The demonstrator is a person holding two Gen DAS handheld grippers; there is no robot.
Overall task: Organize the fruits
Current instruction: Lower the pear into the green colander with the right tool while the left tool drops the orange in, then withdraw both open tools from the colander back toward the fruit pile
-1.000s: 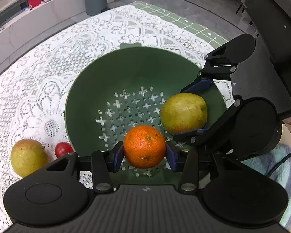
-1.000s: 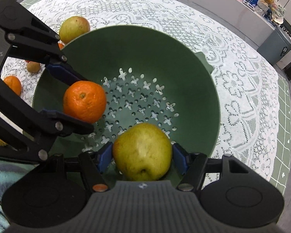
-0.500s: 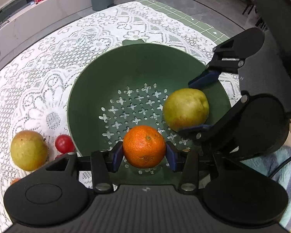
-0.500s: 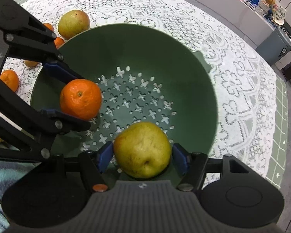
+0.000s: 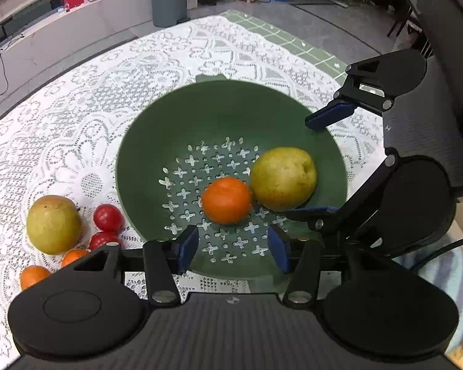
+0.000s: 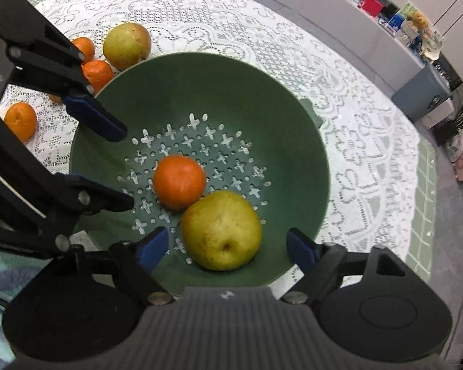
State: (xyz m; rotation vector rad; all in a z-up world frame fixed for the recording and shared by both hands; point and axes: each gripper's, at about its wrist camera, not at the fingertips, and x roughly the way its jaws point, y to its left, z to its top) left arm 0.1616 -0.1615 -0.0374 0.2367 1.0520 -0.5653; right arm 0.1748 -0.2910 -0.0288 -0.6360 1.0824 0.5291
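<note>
Left gripper (image 5: pixel 233 245), right gripper (image 6: pixel 228 245), tilted down (fingers opening, empty)

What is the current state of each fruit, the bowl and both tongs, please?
Orange: released, resting in bowl, touching pear.
Pear: released, lying in bowl.
Green bowl: upright on tablecloth.
Left tongs: opening, nothing gripped.
Right tongs: opening, clear of pear.

Orange (image 5: pixel 226 199) touches pear (image 5: pixel 283 178) inside green colander (image 5: pixel 157 141).
</note>
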